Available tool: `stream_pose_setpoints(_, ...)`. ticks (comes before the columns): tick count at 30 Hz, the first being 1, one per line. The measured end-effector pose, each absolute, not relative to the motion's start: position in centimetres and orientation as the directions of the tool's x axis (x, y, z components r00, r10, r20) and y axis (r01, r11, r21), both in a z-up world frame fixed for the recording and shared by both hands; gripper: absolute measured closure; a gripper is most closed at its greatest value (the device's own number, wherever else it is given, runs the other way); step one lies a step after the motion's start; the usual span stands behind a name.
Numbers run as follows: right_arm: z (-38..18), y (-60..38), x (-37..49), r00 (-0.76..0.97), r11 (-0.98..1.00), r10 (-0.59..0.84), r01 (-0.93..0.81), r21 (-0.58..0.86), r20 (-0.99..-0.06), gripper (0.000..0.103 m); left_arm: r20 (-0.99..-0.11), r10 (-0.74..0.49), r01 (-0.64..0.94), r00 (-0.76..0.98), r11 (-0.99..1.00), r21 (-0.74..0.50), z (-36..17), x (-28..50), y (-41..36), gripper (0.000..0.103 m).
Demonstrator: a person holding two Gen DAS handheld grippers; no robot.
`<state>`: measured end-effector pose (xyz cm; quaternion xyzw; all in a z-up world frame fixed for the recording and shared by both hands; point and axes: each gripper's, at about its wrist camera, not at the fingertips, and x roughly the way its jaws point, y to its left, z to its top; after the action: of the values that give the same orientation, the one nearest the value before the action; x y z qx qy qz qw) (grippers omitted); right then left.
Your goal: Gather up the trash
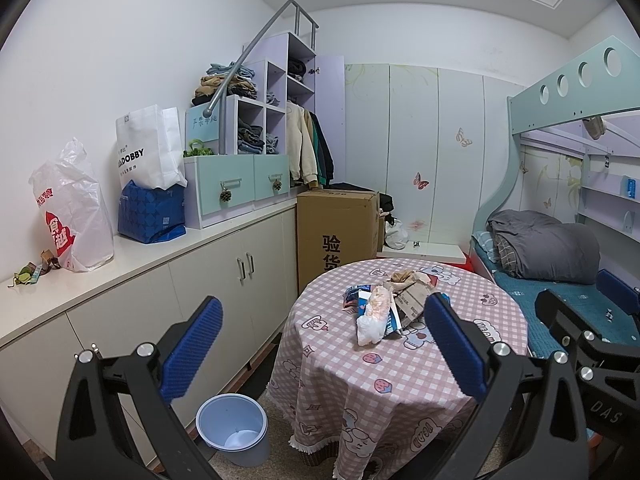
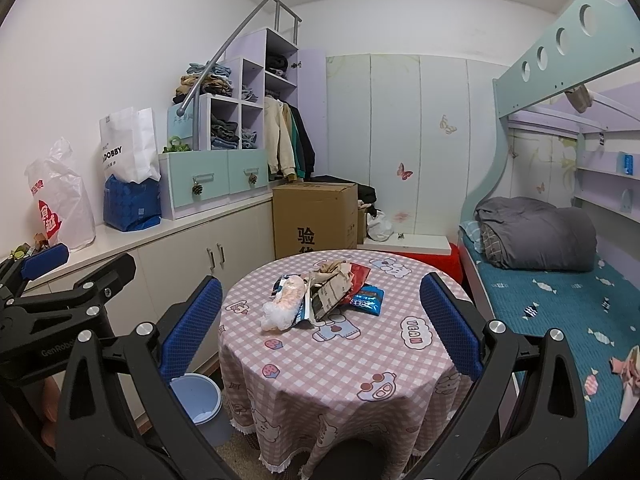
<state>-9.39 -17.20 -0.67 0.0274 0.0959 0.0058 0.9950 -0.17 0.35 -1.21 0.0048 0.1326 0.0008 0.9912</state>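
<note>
Trash point(image 2: 324, 296) piled mid-bench point(image 2: 360, 364), bin point(image 1: 232, 424) on floor left. Both tools, left point(image 1: 320, 344) and right point(image 2: 320, 328), spread, empty. Best pinch one wrapper edge, avoid snagging cloth.

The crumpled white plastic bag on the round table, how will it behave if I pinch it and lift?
The white plastic bag looks thin and crumpled, so probably floppy and light, sagging below the pinch. Its glossy film may slip. It leans against the wrapper pile, which may shift as it lifts.
</note>
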Motion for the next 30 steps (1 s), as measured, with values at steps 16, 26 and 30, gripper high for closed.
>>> stream_pose_setpoints(16, -1.1, -16.9, -8.8, 0.978, 0.998, 0.022, -0.01, 0.059, -0.208, 0.006, -0.276, 0.006, -0.002, 0.961, 1.0, 0.014, -2.5, 0.5, 0.6, 0.004)
stream_pose_setpoints(26, -1.6, -17.3, -8.3, 0.973, 0.997, 0.029, -0.013, 0.071, -0.23, 0.006, -0.315, 0.015, -0.008, 0.949, 1.0, 0.023, -2.7, 2.1, 0.6, 0.004)
stream_pose_setpoints(30, -2.4, -18.1, -6.8, 0.963, 0.995, 0.037, -0.012, 0.095, -0.265, 0.006, -0.354, 0.033, -0.02, 0.935, 0.999, 0.039, -3.3, 3.5, 0.5, 0.004)
